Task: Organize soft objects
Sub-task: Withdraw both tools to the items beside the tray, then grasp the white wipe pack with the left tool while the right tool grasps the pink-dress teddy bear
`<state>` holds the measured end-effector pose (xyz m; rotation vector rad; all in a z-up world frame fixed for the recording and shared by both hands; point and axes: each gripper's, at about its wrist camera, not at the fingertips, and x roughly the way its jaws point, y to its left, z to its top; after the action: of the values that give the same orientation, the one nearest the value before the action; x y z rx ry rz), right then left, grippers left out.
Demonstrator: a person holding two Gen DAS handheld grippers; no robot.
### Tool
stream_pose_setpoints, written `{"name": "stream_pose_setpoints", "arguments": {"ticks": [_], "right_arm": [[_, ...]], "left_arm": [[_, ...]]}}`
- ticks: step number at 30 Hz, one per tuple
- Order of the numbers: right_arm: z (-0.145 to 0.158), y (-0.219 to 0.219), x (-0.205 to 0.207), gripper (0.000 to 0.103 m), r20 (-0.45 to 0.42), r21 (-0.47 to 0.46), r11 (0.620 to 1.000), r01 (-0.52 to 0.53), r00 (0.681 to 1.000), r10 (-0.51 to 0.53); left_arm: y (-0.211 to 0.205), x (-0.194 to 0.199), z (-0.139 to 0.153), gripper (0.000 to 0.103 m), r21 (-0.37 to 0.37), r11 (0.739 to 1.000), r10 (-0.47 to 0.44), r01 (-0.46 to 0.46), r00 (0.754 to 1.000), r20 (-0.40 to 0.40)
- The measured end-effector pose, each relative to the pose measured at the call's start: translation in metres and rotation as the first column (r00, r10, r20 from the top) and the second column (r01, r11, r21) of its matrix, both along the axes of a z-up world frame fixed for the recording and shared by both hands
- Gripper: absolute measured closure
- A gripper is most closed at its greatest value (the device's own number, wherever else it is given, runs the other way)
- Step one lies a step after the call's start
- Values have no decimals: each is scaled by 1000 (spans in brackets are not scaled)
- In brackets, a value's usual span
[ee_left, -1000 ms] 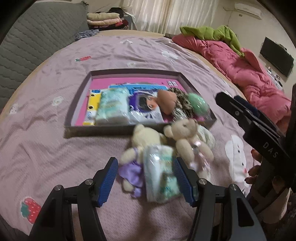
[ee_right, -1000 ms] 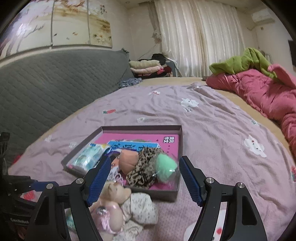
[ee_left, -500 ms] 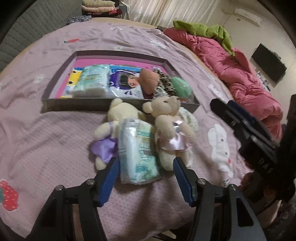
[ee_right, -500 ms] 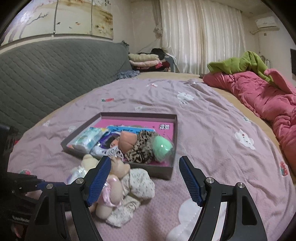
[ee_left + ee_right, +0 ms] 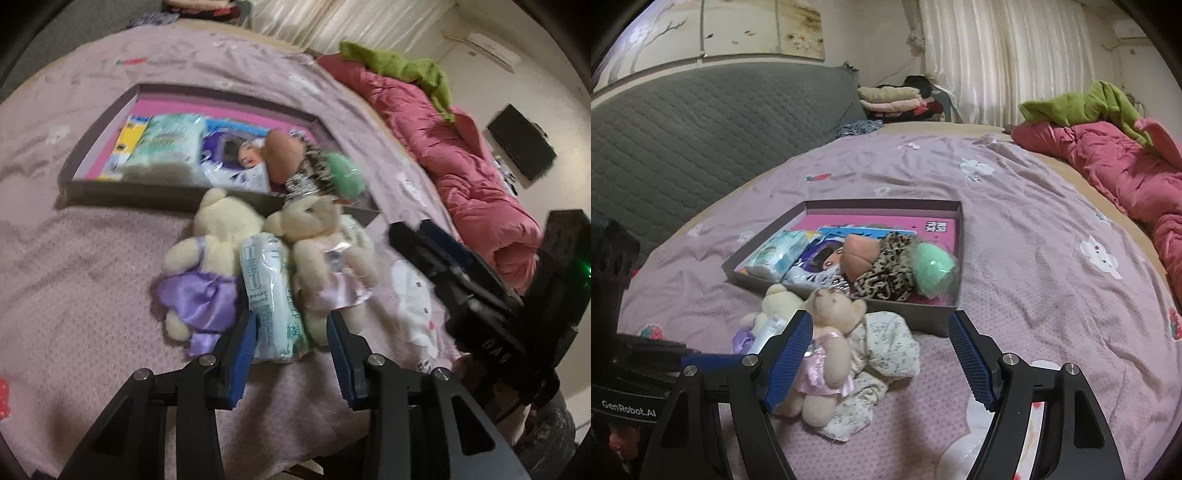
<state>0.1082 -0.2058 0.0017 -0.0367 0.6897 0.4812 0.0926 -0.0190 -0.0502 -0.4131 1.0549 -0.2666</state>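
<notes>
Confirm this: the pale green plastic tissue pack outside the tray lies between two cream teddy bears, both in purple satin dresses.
Not quite. In the left wrist view the pale green plastic tissue pack lies between two cream bears, but only the left bear wears purple satin; the right bear wears pink.

Quick count: two teddy bears (image 5: 221,236) (image 5: 317,236) on the bed, one in a purple dress, one in pink. Two tissue packs, one lying between the bears (image 5: 271,291) and one in the box (image 5: 170,142). One flat box (image 5: 846,295). One leopard-print cloth (image 5: 890,269), one green ball-shaped thing (image 5: 932,269), one floral cloth (image 5: 886,343) beside the pink bear. Two claws (image 5: 291,343) (image 5: 879,363).
</notes>
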Motion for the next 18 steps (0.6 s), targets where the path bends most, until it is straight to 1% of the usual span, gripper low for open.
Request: {"name": "stream_pose_setpoints", "arguments": {"ticks": [1,5,10,12,14,18], "right_arm": [[0,-3,1,26,-3,5,1000,6,1000,-6],[1,-9,4,26,-9,19,1000,21,1000,-21],[1,-6,3,26,-12,17,1000,-5,1000,6],[0,-2,2,26,-15,12,999,-30,999,30],[-1,2,0,26,-21,9,999,-48,999,49],[-6,9,0,26,-51,24,995,-99,994,100]], "left_arm": [[2,0,-3,63,2,1000,7,-7,1000,-16],[8,-1,-12,63,-49,999,9,-12,998,-55],[7,1,-16,63,-68,998,2,-6,998,-63],[6,4,-16,68,-97,995,2,-7,998,-55],[7,8,-17,77,-113,994,1,-8,998,-57],[19,11,-25,78,-189,981,25,-41,996,-89]]}}
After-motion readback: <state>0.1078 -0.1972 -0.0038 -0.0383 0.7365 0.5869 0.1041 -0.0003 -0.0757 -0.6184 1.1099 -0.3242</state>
